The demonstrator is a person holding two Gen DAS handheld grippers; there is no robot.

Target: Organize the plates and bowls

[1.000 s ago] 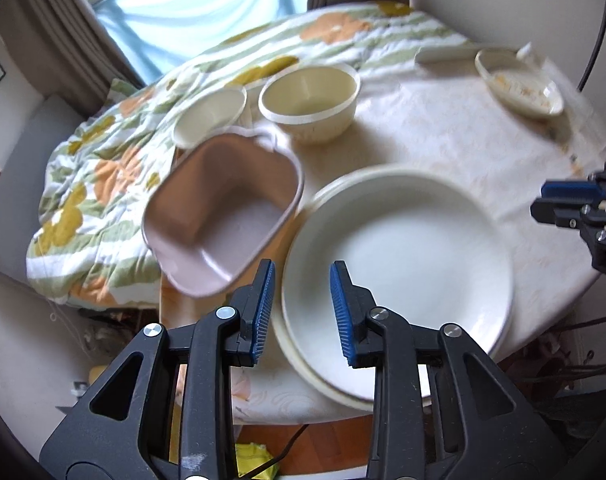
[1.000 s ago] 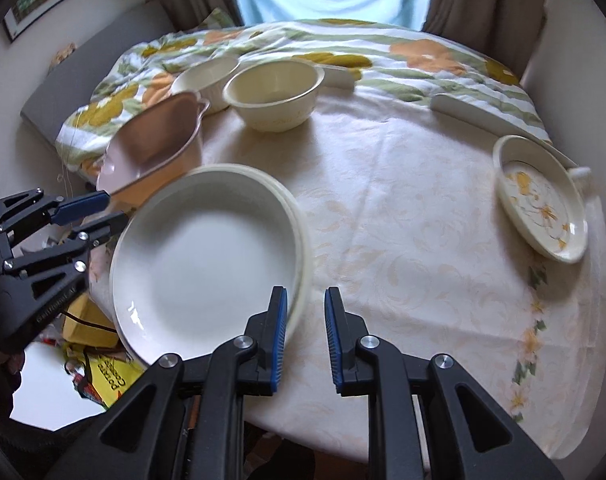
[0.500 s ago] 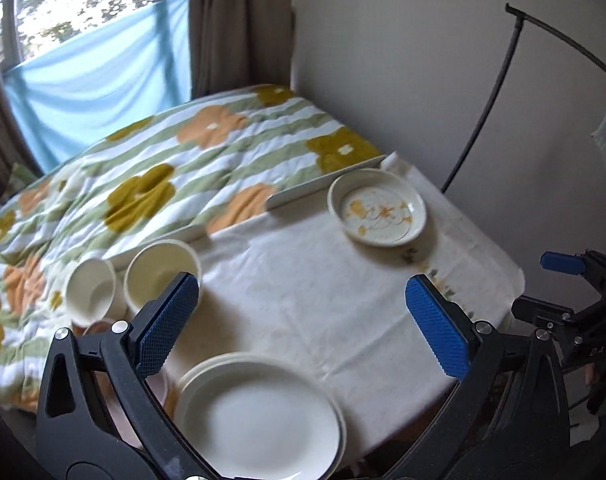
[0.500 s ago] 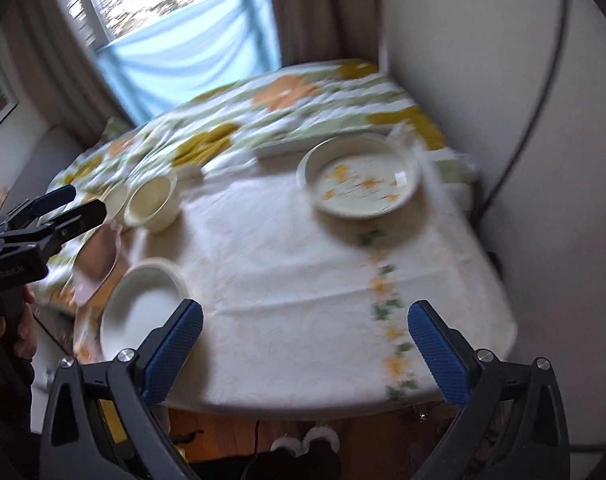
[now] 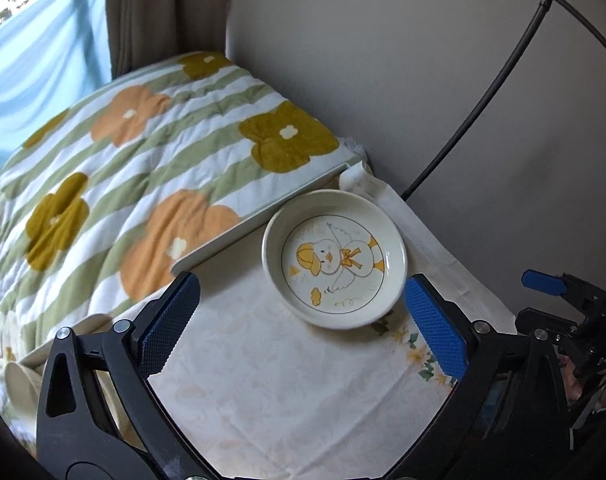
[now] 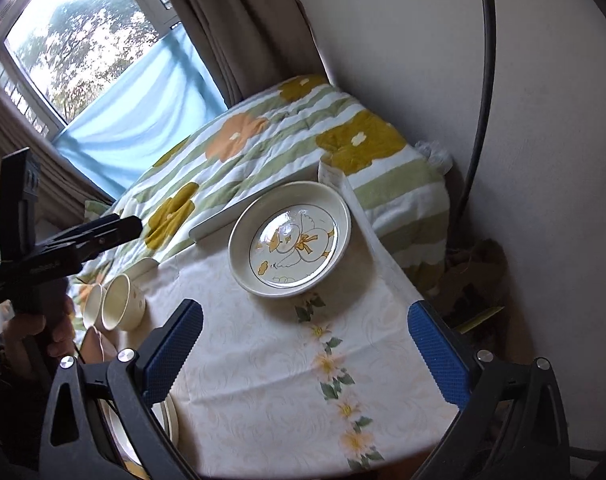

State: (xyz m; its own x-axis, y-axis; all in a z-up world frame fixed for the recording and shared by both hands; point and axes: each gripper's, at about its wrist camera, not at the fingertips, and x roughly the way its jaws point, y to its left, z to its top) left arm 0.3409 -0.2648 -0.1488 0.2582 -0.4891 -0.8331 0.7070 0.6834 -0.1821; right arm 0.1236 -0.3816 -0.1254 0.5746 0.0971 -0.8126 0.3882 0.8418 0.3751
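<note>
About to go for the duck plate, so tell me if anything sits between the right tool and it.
Nothing visible does. The right tool is open, and only bare tablecloth lies between it and the duck plate. The two cups stand off to the left.

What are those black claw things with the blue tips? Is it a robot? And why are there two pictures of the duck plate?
No robot here. A person holds a black clamp tool in each hand, and each tool carries a small camera looking along its two fingers. That gives two pictures: one from the left gripper, one from the right gripper. The blue parts are grippy pads on the fingers. Both tools are wide open and hold nothing.

Each camera also catches the other tool off to the side.

Both point at the duck plate, a cream dish with a cartoon duck, sitting on the tablecloth near the wall. The right camera also shows two small cream bowls side by side at the left, and the edge of stacked plates at the bottom. A flowery blanket lies behind the table.
</note>
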